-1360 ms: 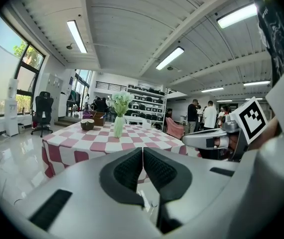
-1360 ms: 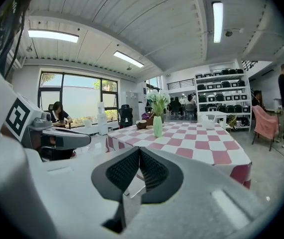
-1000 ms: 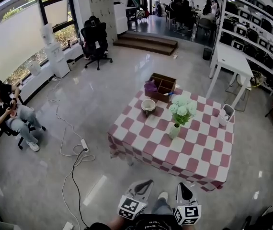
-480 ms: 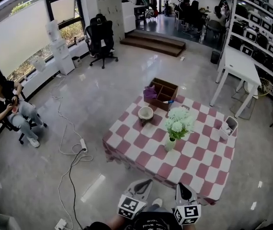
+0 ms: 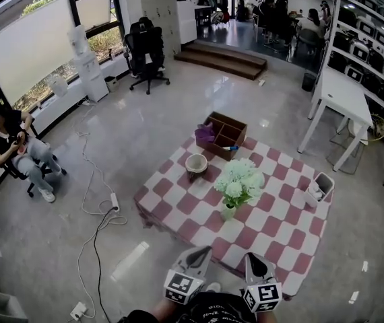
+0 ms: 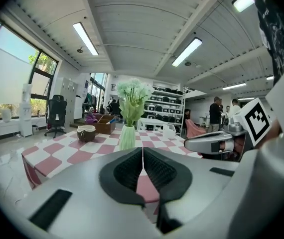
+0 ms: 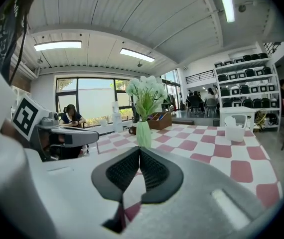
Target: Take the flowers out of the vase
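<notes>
Your left tool is shut, its two jaws pressed together with nothing between them. Your right tool is the same, closed tight and empty. You hold the two side by side (each one shows at the side of the other's view). Both point at the table from off its near-left edge, well apart from everything on it.

Straight ahead of both tools stands the one vase. It is pale green and upright, about the middle of the checked pink-and-white table and a little toward that near-left edge. The flowers are in it: one bunch of white-green heads on green stems and leaves, spreading above the vase's mouth. I cannot count the single blooms.

Past the vase, by the far-left edge, sits one brown bowl. At the far corner is one wooden box with compartments, and something purple lies in its left end. At the right corner stands one white container. Well off the table's left corner, one person is seated.
</notes>
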Demonstrator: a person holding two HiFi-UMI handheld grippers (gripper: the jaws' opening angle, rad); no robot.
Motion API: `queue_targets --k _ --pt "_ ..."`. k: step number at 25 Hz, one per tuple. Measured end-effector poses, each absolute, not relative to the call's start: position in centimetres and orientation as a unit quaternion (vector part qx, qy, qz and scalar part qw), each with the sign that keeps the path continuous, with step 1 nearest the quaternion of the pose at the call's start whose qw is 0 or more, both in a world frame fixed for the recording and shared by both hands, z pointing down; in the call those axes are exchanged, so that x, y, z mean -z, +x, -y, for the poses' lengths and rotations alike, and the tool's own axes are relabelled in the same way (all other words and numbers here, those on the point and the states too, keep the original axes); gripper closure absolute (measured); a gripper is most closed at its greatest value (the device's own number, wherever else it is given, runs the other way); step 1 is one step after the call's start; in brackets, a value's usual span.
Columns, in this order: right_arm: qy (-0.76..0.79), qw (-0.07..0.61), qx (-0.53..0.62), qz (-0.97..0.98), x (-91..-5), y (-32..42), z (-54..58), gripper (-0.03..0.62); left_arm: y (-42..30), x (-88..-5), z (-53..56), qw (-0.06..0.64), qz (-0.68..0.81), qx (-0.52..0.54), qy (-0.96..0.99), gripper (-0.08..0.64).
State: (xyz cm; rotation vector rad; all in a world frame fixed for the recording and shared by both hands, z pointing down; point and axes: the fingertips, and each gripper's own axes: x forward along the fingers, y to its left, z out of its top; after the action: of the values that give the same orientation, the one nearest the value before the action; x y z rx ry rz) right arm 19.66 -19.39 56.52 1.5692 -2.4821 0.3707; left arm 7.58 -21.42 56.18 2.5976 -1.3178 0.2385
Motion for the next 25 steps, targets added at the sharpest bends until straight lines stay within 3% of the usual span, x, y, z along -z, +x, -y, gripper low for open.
queue_targets --k 25 --pt "0.560 0.071 -0.136 0.814 -55.6 18.3 27.1 0.584 6.4 -55.3 30.8 0.102 0.412 -0.086 0.901 0.545"
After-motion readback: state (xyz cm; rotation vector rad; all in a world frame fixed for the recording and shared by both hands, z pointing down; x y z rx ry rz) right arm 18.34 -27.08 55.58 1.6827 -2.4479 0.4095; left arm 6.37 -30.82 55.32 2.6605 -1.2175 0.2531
